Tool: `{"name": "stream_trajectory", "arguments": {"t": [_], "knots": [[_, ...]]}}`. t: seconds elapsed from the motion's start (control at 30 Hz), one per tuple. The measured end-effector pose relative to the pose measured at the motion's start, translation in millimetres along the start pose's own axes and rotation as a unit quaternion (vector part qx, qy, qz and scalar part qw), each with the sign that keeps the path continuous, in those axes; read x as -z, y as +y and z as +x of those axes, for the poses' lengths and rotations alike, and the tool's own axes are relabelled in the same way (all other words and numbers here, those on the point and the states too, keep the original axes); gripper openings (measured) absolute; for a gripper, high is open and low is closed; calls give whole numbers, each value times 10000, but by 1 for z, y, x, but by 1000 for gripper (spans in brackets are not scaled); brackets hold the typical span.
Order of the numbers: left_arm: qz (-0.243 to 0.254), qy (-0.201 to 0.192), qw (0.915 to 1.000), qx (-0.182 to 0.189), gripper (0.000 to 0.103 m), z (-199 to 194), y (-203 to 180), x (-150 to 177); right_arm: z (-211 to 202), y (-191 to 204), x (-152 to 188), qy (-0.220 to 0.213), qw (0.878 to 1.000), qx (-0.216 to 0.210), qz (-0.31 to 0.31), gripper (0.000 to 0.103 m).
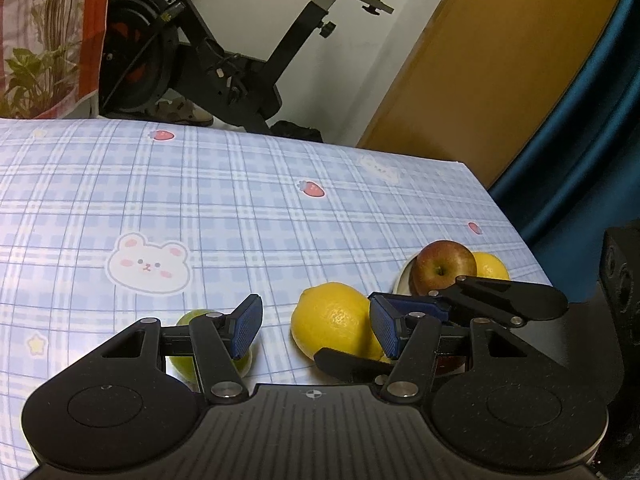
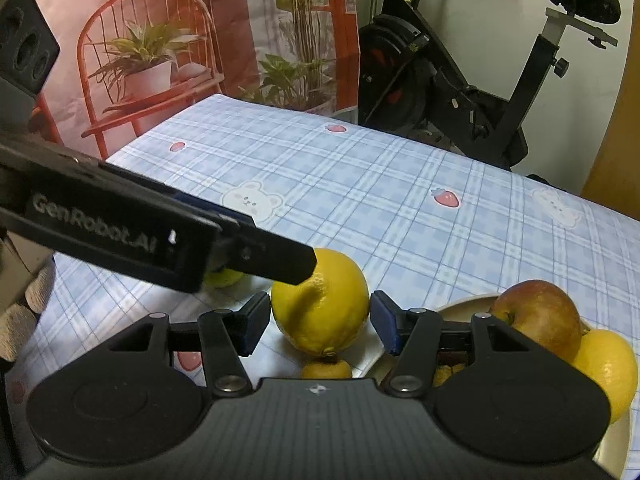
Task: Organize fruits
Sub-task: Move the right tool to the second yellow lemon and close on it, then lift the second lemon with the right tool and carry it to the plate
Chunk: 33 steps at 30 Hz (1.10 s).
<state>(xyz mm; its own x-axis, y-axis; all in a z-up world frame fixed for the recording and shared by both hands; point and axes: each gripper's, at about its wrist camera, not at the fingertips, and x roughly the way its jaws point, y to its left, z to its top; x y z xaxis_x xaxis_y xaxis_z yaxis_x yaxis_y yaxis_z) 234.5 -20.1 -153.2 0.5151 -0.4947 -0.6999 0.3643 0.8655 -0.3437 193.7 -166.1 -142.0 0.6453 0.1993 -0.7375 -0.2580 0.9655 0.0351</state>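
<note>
A big yellow lemon (image 2: 320, 304) lies on the checked tablecloth, between the open fingers of my right gripper (image 2: 318, 322); the pads look just clear of it. It also shows in the left wrist view (image 1: 332, 320). My left gripper (image 1: 316, 326) is open and empty, with the lemon by its right finger and a green lime (image 1: 200, 320) under its left finger. A white bowl (image 2: 468, 304) at the right holds a red apple (image 2: 540, 320) and another lemon (image 2: 608, 372). The apple also shows in the left wrist view (image 1: 440, 266).
A small yellow fruit (image 2: 326, 369) lies under my right gripper. The left gripper's finger (image 2: 276, 258) crosses the right wrist view over the lemon. An exercise bike (image 1: 208, 48) stands beyond the table's far edge. A wooden door (image 1: 500, 60) is at the right.
</note>
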Motion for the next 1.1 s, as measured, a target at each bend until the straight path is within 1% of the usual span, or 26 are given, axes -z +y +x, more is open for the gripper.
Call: {"name": "stream_trajectory", "arguments": {"t": [0.1,0.23,0.4,0.5,0.63,0.83,0.97,1.1], "knots": [[-45,34,10000,9,62,1,2,-1,-1,1,-2,-50,10000,-35,5,58],[-79,113,9998,132,62,6,3,1,-3,4,-5,-137,9998,-111,-19,58],[-154,125,9995,226,60,8,6,3,-3,12,-8,-175,9996,-154,-170,58],[-208,155,9992,318,58,9,8,4,-1,11,-7,-173,9996,-160,-146,58],[-186,145,9992,317,58,9,7,4,3,8,-5,-32,9999,-143,-71,61],[-271,111,9992,281,61,8,9,4,9,8,-1,144,9998,-158,17,60],[-300,113,9992,229,60,5,7,7,10,9,0,174,9997,-199,1,59],[-410,278,9982,336,59,6,5,11,10,9,0,164,9997,-198,-28,59]]}}
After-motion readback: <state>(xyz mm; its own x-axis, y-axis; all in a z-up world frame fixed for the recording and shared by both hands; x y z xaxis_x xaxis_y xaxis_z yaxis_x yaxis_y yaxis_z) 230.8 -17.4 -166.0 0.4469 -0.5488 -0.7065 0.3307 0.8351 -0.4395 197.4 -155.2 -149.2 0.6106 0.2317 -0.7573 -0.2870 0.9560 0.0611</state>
